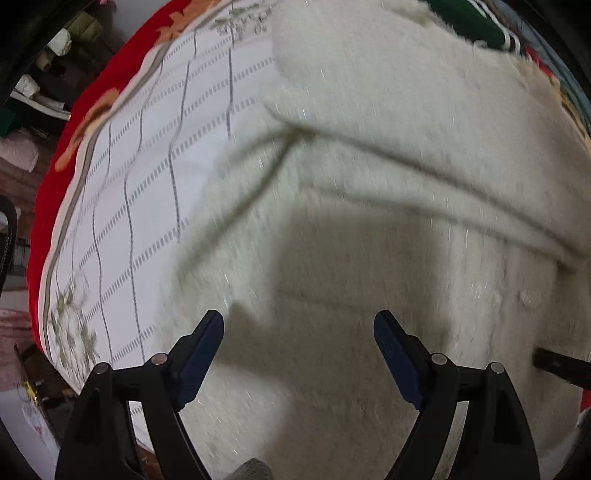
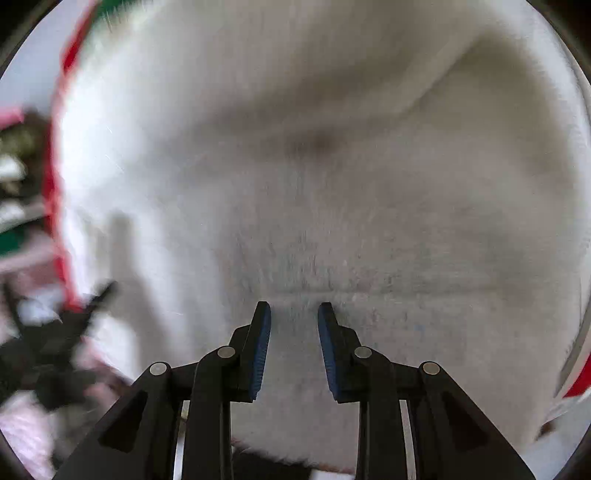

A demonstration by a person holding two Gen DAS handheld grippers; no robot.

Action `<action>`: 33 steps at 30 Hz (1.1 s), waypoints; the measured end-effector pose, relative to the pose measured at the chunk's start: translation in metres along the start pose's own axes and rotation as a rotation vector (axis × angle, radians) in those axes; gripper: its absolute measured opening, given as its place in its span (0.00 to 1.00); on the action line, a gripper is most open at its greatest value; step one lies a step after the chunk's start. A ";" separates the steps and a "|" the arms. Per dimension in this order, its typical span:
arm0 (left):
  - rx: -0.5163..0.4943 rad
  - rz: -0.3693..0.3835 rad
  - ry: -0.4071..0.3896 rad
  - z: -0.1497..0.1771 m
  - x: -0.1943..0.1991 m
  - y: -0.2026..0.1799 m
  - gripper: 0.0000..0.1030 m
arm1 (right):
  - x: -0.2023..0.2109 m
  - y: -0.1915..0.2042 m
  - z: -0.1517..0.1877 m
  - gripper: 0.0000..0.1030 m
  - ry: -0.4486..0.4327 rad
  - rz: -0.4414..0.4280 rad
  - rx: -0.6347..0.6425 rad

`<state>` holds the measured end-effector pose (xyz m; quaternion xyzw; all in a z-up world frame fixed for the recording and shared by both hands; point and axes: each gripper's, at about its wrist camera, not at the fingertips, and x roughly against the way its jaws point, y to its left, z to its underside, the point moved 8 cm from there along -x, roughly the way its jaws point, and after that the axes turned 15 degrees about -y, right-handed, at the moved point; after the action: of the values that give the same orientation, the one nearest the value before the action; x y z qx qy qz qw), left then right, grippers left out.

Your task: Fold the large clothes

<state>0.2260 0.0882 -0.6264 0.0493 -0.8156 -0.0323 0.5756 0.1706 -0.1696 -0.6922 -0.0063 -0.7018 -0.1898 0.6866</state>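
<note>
A large fluffy cream-white garment lies spread on a bed, with folds running across it and a sleeve-like flap folded over its upper part. My left gripper hovers just above its near part, jaws wide open and empty. The same garment fills the right wrist view. My right gripper is close over the fabric, jaws partly open with a narrow gap, holding nothing. The other gripper shows blurred at the left edge of the right wrist view.
The bed has a white sheet with a grey grid pattern and a red floral border. A green garment lies at the bed's far side. Cluttered shelves stand beyond the left bed edge.
</note>
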 end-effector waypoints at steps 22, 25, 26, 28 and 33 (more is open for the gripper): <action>-0.124 -0.188 -0.155 -0.074 -0.038 -0.007 0.89 | 0.079 -0.085 -0.270 0.62 -0.374 0.034 -0.163; -0.122 -0.199 -0.165 -0.071 -0.037 -0.007 0.92 | 0.031 -0.061 -0.301 0.60 -0.281 0.086 -0.064; -0.125 -0.203 -0.167 -0.070 -0.038 -0.005 0.92 | 0.025 -0.060 -0.304 0.44 -0.274 0.119 -0.032; -0.127 -0.202 -0.164 -0.068 -0.039 -0.006 0.92 | 0.024 -0.037 -0.309 0.08 -0.277 0.101 0.074; -0.120 -0.171 -0.160 -0.063 -0.041 -0.007 1.00 | 0.048 -0.047 -0.331 0.07 -0.385 0.216 0.046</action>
<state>0.2990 0.0864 -0.6449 0.0813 -0.8483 -0.1340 0.5058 0.4733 -0.3161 -0.6629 -0.1019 -0.8194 -0.0945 0.5561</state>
